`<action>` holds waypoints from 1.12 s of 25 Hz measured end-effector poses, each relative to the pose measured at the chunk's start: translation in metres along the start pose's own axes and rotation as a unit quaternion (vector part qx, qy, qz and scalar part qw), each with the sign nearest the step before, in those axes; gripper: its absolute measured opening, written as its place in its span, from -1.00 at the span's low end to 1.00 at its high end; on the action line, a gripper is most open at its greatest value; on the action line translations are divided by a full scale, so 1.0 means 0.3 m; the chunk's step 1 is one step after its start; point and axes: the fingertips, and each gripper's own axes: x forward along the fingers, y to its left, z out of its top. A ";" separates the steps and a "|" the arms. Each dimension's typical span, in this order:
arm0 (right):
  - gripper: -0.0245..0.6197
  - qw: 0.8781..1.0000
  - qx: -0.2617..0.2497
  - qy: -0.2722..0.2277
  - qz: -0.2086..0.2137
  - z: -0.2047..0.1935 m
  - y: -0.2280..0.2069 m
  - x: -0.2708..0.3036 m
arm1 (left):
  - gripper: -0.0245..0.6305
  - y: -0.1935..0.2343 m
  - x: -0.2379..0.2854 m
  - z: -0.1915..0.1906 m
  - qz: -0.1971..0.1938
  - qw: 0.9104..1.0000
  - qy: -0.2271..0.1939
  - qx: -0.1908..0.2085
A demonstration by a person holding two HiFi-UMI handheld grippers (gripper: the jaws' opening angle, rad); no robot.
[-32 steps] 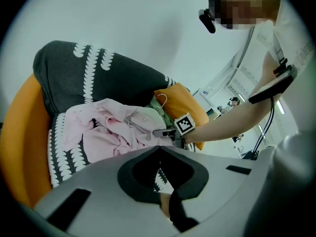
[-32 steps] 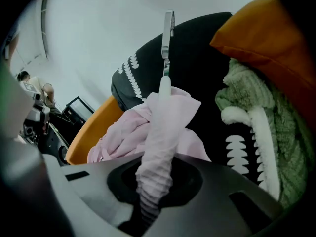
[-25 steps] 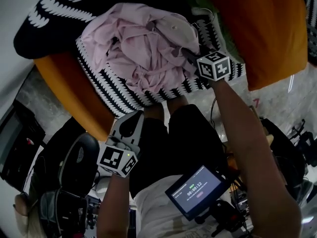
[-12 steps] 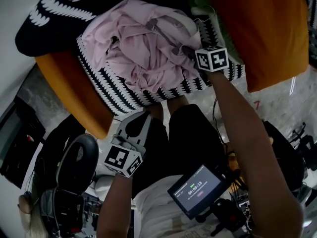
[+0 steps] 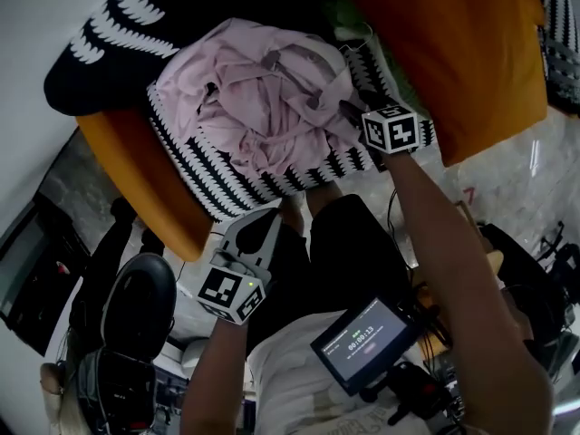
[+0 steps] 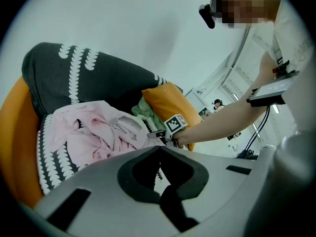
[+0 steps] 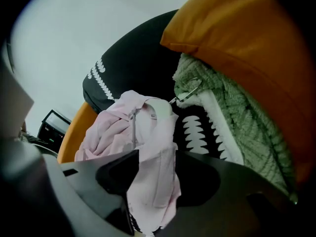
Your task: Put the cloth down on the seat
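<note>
On the black-and-white seat (image 5: 195,166), the pink cloth (image 5: 263,98) lies bunched and released.
The right gripper (image 5: 349,107) pinched the cloth's edge a second ago; its jaws have just been opening and now stand wide, a loose fold hanging between them. The left gripper (image 5: 272,211), jaws together and empty, hangs below the seat's front, much as before.

Crumpled pale pink fabric cloth (image 5: 263,98), bunched in a loose heap atop black seat cushion with white scalloped stripes (image 5: 210,172), covering most of it.
</note>
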 end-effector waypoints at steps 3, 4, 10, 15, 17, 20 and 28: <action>-0.20 1.000 -0.015 -0.012 -0.005 -0.019 0.009 -0.078 | -0.89 -0.026 -0.006 -0.004 -0.006 1.000 -0.003 0.015; -0.23 1.000 -0.019 -0.019 -0.008 -0.026 0.010 -0.110 | -0.89 -0.036 -0.008 -0.008 -0.006 1.000 -0.005 0.021; -0.53 0.998 -0.044 -0.045 -0.012 0.049 0.103 -0.220 | -0.89 0.018 -0.074 0.030 0.011 0.999 -0.015 0.028; -0.70 0.994 -0.090 -0.063 0.003 0.135 0.274 -0.320 | -0.89 0.032 -0.200 0.076 0.023 0.999 -0.047 0.007; -0.81 0.990 -0.110 -0.085 0.011 0.180 0.335 -0.378 | -0.89 0.024 -0.244 0.095 0.027 0.997 -0.067 -0.007; -0.85 0.983 -0.143 -0.111 0.029 0.236 0.433 -0.450 | -0.89 0.014 -0.297 0.102 0.033 0.996 -0.086 -0.010; -0.87 0.965 -0.204 -0.146 0.069 0.326 0.661 -0.575 | -0.89 0.026 -0.424 0.172 0.047 0.990 -0.129 0.015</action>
